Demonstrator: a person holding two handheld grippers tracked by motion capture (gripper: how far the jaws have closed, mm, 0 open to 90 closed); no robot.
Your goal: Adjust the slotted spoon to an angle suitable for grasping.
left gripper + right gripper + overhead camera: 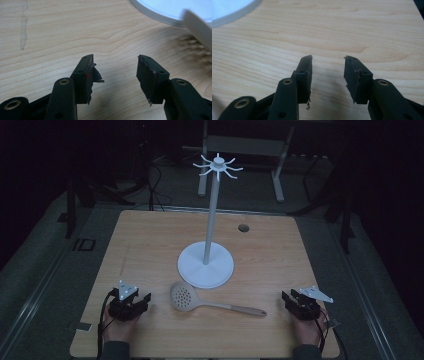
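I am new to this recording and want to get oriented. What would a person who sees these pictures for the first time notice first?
The eye goes first to the tall white stand at the middle of the wooden table, with a ring of hooks at its top. In front of its round base lies a slotted spoon, its perforated head to the left and its handle to the right. The left gripper and the right gripper rest near the table's front corners, both open and holding nothing.
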